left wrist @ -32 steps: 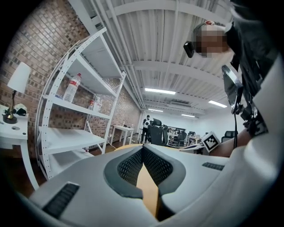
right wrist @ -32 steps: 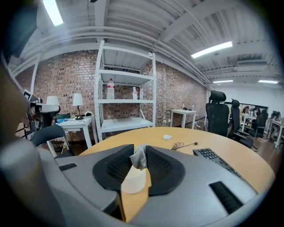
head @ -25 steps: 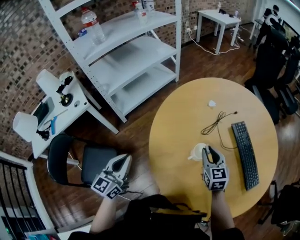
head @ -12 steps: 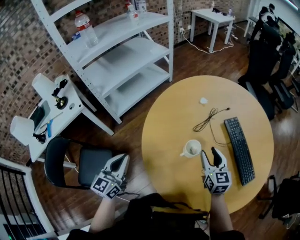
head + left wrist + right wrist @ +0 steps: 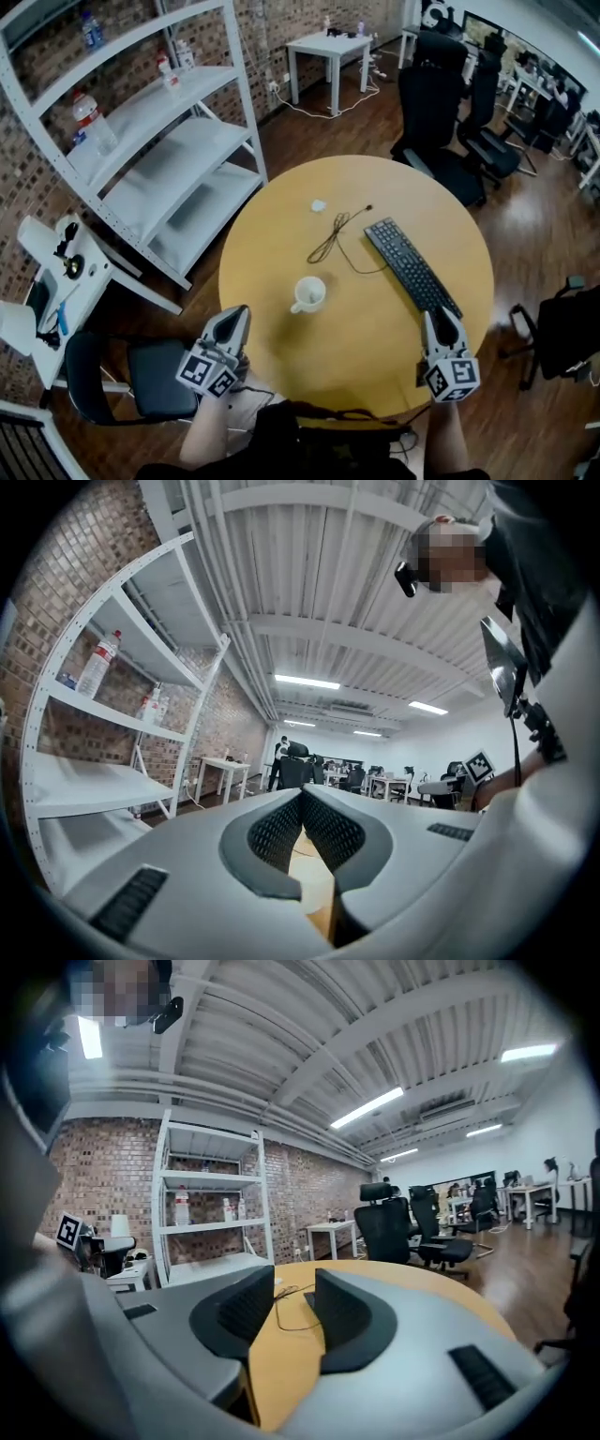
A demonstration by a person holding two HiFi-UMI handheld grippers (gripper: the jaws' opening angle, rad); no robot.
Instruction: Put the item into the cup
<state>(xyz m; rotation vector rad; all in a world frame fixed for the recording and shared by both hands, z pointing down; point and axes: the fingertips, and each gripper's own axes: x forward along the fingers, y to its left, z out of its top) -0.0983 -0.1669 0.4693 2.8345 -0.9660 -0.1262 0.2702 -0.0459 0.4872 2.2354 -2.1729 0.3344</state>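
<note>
The left tongs (image 5: 238, 313) are pressed together, empty; the right tongs (image 5: 441, 317) are spread, closing on nothing. The cup (image 5: 308, 293) stands on the worktop (image 5: 366, 328), its contents too small to tell.

A black keyboard (image 5: 412, 265) and a dark cable (image 5: 335, 234) lie on the round table (image 5: 267, 272), white shelving (image 5: 159, 112) nearby.

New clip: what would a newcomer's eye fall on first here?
The round yellow table fills the middle, with a white cup just left of its centre and a black keyboard to the right. By its near edge, the left gripper is shut and the right gripper is empty, jaws closing.
</note>
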